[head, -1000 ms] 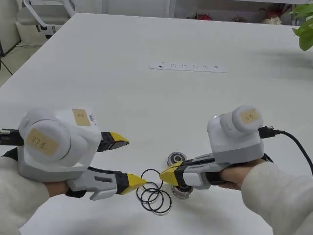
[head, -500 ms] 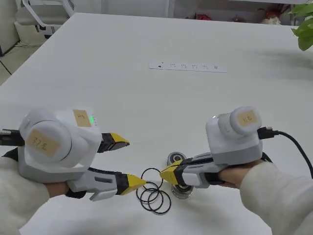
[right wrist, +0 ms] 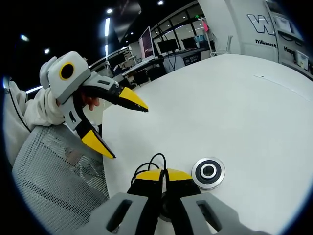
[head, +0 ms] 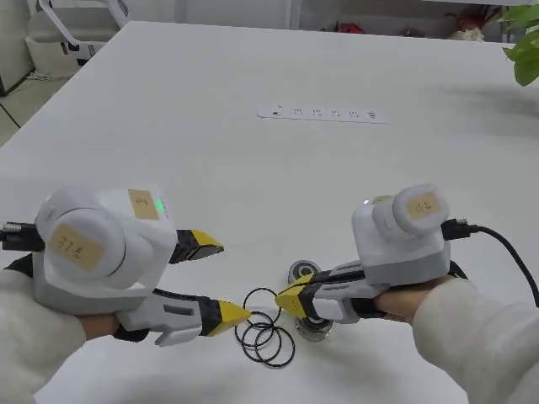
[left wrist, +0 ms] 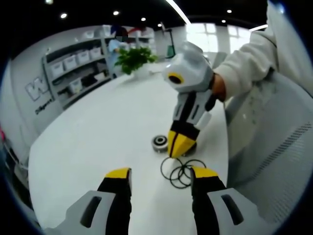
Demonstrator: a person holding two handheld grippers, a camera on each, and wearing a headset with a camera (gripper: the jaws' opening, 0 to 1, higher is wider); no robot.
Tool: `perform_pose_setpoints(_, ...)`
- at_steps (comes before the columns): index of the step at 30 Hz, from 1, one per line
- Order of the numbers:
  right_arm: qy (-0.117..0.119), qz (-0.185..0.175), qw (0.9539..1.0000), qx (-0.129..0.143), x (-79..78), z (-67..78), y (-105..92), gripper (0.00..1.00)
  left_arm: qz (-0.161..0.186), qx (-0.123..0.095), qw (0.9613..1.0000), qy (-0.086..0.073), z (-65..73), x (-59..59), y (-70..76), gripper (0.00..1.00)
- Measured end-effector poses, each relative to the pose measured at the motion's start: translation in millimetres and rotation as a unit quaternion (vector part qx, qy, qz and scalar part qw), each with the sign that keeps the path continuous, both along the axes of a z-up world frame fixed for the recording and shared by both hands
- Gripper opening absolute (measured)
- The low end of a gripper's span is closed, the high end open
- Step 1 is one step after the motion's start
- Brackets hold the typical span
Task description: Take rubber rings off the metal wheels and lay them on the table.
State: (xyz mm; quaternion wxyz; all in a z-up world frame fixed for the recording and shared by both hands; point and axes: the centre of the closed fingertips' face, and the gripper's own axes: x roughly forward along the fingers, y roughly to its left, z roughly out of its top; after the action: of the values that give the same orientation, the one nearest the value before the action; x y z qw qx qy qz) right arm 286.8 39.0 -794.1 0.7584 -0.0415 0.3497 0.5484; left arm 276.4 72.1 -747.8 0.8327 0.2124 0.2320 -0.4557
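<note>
Several black rubber rings (head: 266, 333) lie overlapped on the white table (head: 253, 177) between my grippers. My right gripper (head: 289, 300) is shut, its yellow tips meeting the top loop of the rings (right wrist: 149, 165). Under its jaws sits a metal wheel (head: 313, 329), partly hidden. A second metal wheel (head: 303, 272) lies just beyond it, also visible as the wheel (right wrist: 208, 172) beside my right gripper (right wrist: 164, 176). My left gripper (head: 221, 279) stands open to the left of the rings, nothing between its jaws. My left gripper (left wrist: 161, 174) faces the rings (left wrist: 182, 171) and the wheel (left wrist: 160, 142).
A white power strip (head: 324, 114) lies further back on the table. A green plant (head: 526, 50) is at the far right edge, and a chair (head: 84, 17) stands beyond the far left corner. A mesh chair (right wrist: 54, 176) is close behind the near edge.
My right gripper has edged slightly left over the wheel. The left gripper, the rings and the far wheel stay where they were.
</note>
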Motion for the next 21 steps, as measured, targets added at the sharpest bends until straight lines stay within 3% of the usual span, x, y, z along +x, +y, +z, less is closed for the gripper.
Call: perform_pose_setpoints(21,-0.014,-0.004,0.9999,-0.004,5.0,1.7,-2.7,0.02,-0.001,0.001,1.0,-0.001,0.4,-0.3,-0.5,0.49)
